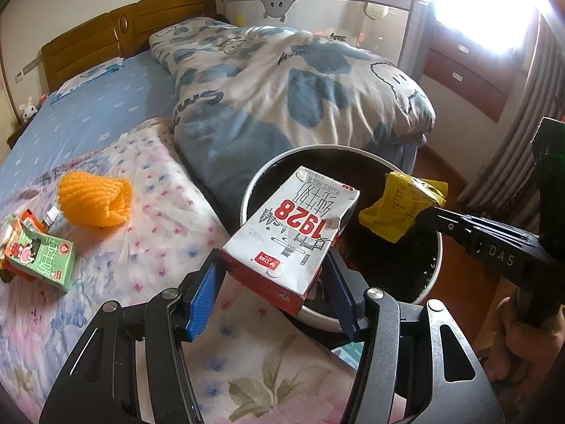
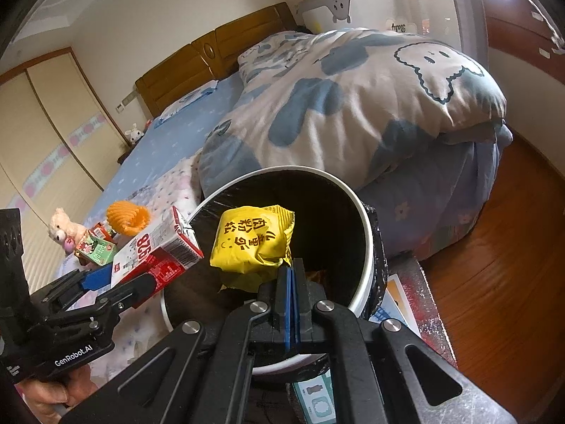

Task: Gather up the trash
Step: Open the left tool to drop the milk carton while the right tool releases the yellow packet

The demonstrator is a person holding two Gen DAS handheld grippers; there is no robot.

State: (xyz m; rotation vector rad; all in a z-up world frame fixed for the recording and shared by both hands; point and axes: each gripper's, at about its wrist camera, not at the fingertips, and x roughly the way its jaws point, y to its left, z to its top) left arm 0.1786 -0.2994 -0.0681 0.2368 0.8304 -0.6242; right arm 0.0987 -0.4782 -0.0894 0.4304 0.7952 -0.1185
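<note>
My left gripper (image 1: 273, 275) is shut on a white and red milk carton (image 1: 293, 233), whose far end reaches over the rim of the white bin (image 1: 247, 194) lined with a black bag. In the right wrist view the milk carton (image 2: 155, 251) comes in from the left, held by the left gripper (image 2: 116, 279). My right gripper (image 2: 292, 272) is shut on the edge of a yellow snack wrapper (image 2: 252, 243), hanging over the bin's (image 2: 367, 243) dark mouth. The left wrist view shows that yellow wrapper (image 1: 399, 208) above the bin's right side, pinched by the right gripper (image 1: 425, 210).
An orange foam net (image 1: 95, 199), a green drink carton (image 1: 42, 259) and other small packs lie on the floral sheet (image 1: 159, 240). A bunched blue and white quilt (image 1: 282, 95) rises behind the bin. A plush toy (image 2: 63, 231) sits at the bed's left. Wooden floor (image 2: 494, 282) lies to the right.
</note>
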